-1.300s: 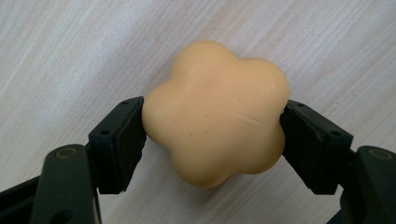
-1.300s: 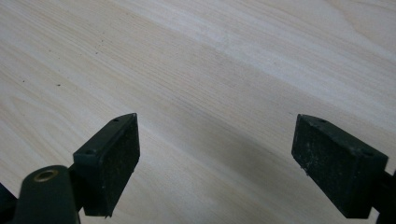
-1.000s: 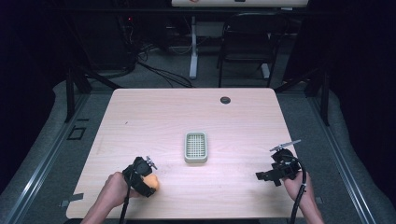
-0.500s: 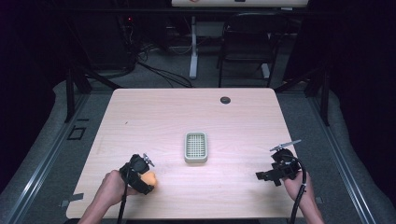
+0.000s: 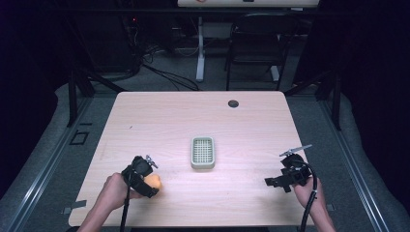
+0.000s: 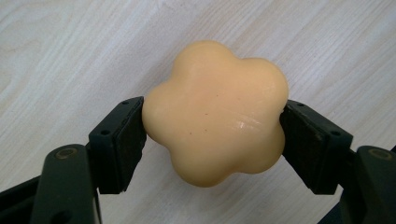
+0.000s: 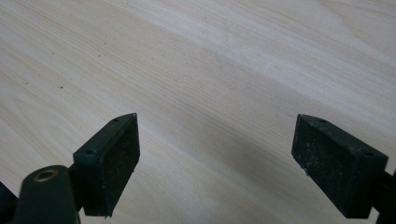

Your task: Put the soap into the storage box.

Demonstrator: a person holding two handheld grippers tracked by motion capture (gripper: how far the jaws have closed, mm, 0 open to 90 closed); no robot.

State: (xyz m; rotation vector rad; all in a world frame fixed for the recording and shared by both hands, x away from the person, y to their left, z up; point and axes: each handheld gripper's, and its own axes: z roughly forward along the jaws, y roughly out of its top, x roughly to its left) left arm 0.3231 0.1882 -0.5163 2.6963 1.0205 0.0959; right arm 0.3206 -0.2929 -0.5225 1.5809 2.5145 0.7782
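Note:
A pale orange, flower-shaped soap [image 6: 215, 112] sits between the two black jaws of my left gripper [image 6: 212, 140], whose pads press on its sides just above the wooden table. From above, that left gripper [image 5: 145, 180] is near the table's front left, with the soap [image 5: 153, 181] peeking out at its right. A small white soap dish [image 5: 202, 152] with a ribbed inside rests at the table's middle. My right gripper [image 5: 273, 182] hovers low at the front right, and its jaws [image 7: 215, 158] stand wide apart over bare wood.
The light wooden table [image 5: 159, 121] has a round cable hole [image 5: 233, 103] near its far edge. Behind it stand a chair [image 5: 254, 43], a desk leg and floor cables. Dark floor surrounds the table on both sides.

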